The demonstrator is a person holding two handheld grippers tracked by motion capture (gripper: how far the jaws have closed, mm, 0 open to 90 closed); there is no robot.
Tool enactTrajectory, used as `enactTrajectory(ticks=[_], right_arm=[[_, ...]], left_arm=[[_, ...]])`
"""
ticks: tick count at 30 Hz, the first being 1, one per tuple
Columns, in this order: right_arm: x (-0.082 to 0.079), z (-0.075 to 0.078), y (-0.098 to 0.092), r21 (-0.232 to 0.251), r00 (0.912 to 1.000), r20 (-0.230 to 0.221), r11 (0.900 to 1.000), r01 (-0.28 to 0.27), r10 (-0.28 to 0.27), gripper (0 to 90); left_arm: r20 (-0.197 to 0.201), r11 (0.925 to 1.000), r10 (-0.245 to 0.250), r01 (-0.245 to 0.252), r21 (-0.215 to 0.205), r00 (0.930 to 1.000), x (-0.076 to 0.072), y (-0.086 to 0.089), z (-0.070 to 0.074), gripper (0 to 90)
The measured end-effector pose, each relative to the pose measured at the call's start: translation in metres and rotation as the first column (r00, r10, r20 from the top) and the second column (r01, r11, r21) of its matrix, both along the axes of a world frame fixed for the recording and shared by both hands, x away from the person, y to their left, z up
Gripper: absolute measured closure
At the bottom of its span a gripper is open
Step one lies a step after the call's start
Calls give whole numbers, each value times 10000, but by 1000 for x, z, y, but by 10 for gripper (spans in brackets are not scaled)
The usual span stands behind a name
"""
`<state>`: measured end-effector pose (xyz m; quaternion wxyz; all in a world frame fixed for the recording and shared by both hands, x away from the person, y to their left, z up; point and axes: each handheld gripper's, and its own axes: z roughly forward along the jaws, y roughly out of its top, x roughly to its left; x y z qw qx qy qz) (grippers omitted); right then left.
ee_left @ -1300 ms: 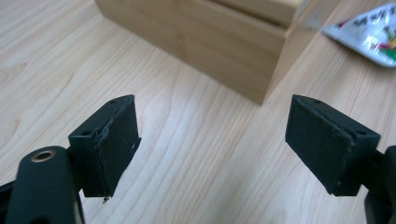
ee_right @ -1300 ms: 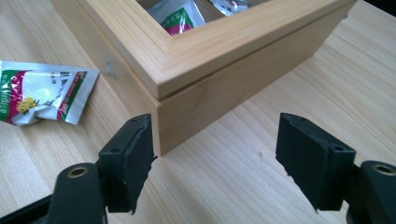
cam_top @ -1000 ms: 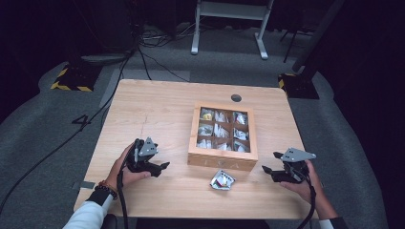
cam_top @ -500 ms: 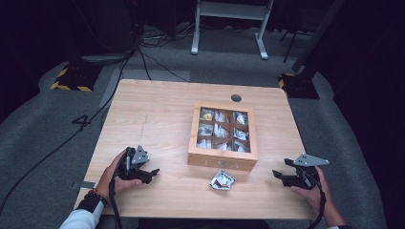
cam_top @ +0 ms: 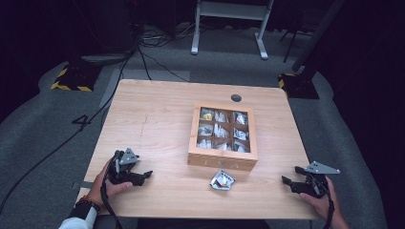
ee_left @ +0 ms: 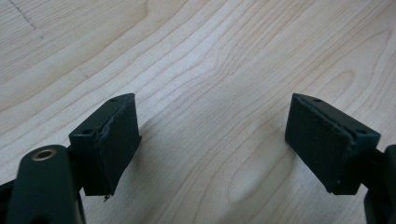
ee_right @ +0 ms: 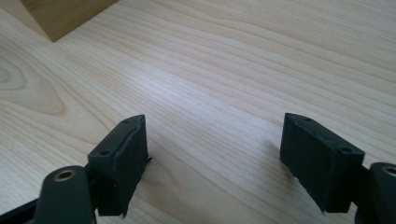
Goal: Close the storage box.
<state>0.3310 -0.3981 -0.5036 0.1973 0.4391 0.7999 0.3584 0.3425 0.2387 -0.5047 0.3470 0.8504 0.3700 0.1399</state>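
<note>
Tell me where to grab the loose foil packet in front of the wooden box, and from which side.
Probably from above: the foil packet lies flat and crumpled on the table, so pinch a raised edge. The right hand-held gripper is open and empty.

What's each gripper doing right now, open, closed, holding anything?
Left gripper: open, holding nothing.
Right gripper: open, holding nothing; its jaws have just been opening.

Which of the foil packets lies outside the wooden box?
The silver foil packet on the bare table, just in front of the wooden box; the other packets sit in its compartments.
</note>
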Motion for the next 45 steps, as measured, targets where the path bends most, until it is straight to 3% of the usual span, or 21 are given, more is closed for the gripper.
enactTrajectory(ticks=[4,23,45], right_arm=[[-4,0,-1,-202,9998,144,9997,117,-114,224],[-1,-1,-2,-137,9993,-59,9992,380,-381,170],[-1,-1,-2,-145,9993,-55,9992,366,-367,170]], left_arm=[[2,10000,76,-76,11,10000,-2,2,0,180],[-10,9995,315,-315,-13,9995,-5,1,0,178],[0,9998,183,-183,34,9998,-3,2,0,168]])
